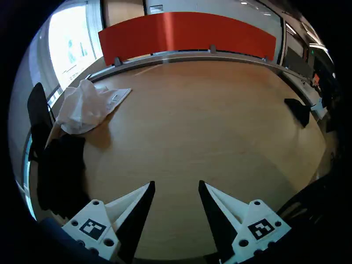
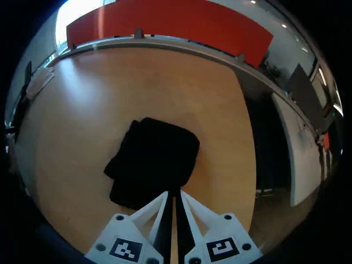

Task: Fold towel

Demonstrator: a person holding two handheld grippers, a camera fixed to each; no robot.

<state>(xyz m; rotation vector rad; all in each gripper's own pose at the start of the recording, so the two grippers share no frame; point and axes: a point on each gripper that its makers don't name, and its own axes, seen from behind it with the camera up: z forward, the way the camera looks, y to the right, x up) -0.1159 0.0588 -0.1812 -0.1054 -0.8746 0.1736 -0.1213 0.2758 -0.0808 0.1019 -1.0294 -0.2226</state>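
A: Towel, where?

B: Black towel (image 2: 154,163), flat on wooden table (image 2: 88,110), well short of red screen (image 2: 176,22), approx. opposite its middle in right gripper view. Looks folded to a squarish pad w/ one ragged corner on the side away from screen.

A: R gripper?

B: R gripper (image 2: 174,192) clenched, just a thin slit btwn fingers. Tips right at towel's edge farthest from red screen. Any cloth caught in tips? Can't tell.

A: And L gripper?

B: L gripper (image 1: 176,182) released, fingers wide apart, bare table showing btwn them. Pointed toward red screen, well back from it.

A: Other stuff round there?

B: In left gripper view:
- White cloth (image 1: 88,108): crumpled in a heap on table, near screen's left end.
- Flat white piece (image 1: 115,96): sticks out of heap on the side toward screen.
- Dark heap (image 1: 61,176): farther from screen than white cloth, at table's edge. Cloth or sth else, can't tell.
- Black chair back (image 1: 37,114): just off that same edge, btwn dark heap and screen's left end.
- Small dark shape (image 1: 298,111): on table below screen's right end, well apart from white cloth. Too small to make out.
- Bright window (image 1: 70,44): just past screen's left end.
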